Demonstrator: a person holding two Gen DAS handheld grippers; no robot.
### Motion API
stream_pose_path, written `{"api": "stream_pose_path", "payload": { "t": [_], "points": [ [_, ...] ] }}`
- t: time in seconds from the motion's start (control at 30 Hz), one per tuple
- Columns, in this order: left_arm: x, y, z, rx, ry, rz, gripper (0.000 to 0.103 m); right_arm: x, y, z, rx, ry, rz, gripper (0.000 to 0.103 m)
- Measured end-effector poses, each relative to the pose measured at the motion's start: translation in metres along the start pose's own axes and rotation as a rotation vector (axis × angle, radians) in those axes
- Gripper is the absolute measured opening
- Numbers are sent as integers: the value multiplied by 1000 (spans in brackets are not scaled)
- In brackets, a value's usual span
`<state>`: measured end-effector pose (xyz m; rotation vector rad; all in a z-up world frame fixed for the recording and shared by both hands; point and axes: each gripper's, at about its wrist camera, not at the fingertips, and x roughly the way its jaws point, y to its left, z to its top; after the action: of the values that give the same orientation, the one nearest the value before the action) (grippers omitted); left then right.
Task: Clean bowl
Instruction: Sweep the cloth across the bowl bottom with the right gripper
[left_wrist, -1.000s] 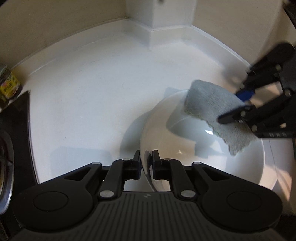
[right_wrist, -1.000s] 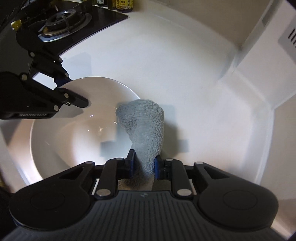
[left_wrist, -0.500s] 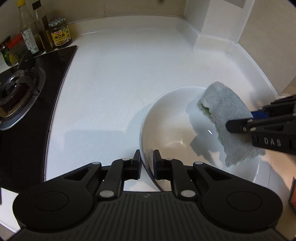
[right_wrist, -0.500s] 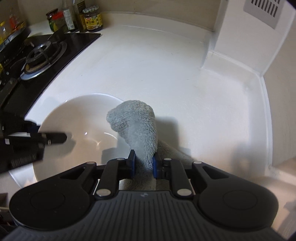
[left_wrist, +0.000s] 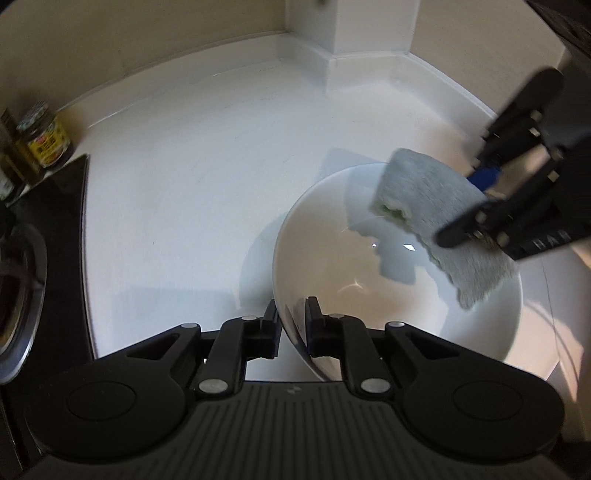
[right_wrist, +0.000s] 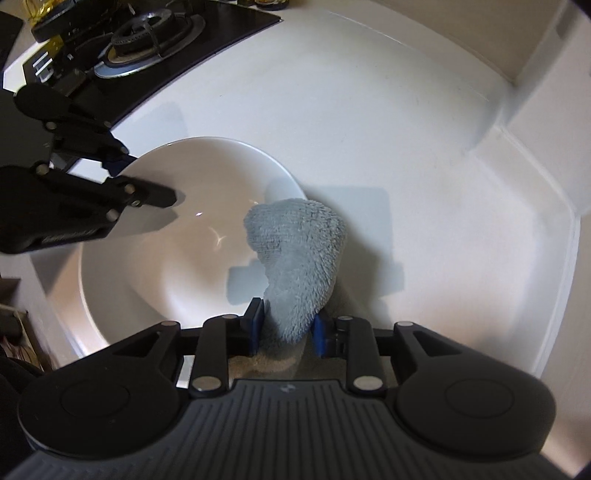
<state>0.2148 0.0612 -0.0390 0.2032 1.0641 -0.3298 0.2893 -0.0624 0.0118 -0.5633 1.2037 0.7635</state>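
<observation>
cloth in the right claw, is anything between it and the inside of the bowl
Nothing visible. The grey cloth, clamped in the right claw, hangs over the white bowl, whose open inside is bare. The left claw only pinches the rim on the opposite side, clear of the cloth's path.

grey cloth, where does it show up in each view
Left wrist view: the fluffy grey cleaning cloth is at upper right, clamped in the right tongs, hanging over the far rim of the round white ceramic bowl.
Right wrist view: the cloth is at centre, rising from between the right tongs, over the bowl's right rim.
Shared landmark: the white bowl.
</observation>
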Motion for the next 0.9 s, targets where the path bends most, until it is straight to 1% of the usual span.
{"api": "stream_pose_path", "payload": {
  "t": [0.1, 0.13, 0.17, 0.23, 0.3, 0.33, 0.4, 0.47, 0.57, 0.67, 0.73, 0.83, 0.9],
  "points": [
    [3, 0, 3, 38, 2, -3, 13, 8, -4, 14, -21, 9, 5, 22],
    [4, 1, 4, 43, 1, -4, 13, 10, -5, 17, -25, 8, 6, 21],
    [5, 2, 4, 24, -2, -4, 13, 11, -8, 19, -5, -3, 9, 18],
    [7, 8, 5, -45, -18, -6, 10, 12, -15, 22, 62, -33, 18, 17],
    [8, 14, 3, -155, -27, -10, 10, 11, -14, 17, 103, -65, -2, 16],
    [7, 14, 2, -194, -31, -7, 11, 10, -13, 13, 121, -81, -14, 16],
    [6, 15, 1, -250, -30, 8, 11, 8, -12, 3, 178, -115, -37, 16],
    [3, 13, -1, -283, -28, 28, 11, 5, -11, -8, 243, -150, -58, 16],
    [-4, 0, -6, -265, -13, 49, 12, 1, -8, -29, 354, -211, -85, 15],
    [-8, -7, -8, -237, 1, 86, 12, -1, -9, -45, 451, -253, -85, 15],
    [-6, -4, -6, -219, 10, 102, 8, -2, -6, -55, 517, -278, -80, 15],
    [-4, -4, -6, -197, 5, 97, 7, -3, 2, -64, 545, -283, -77, 15],
    [-3, 0, -6, -167, -9, 62, 6, -4, 8, -68, 507, -260, -77, 16]
  ]
}}
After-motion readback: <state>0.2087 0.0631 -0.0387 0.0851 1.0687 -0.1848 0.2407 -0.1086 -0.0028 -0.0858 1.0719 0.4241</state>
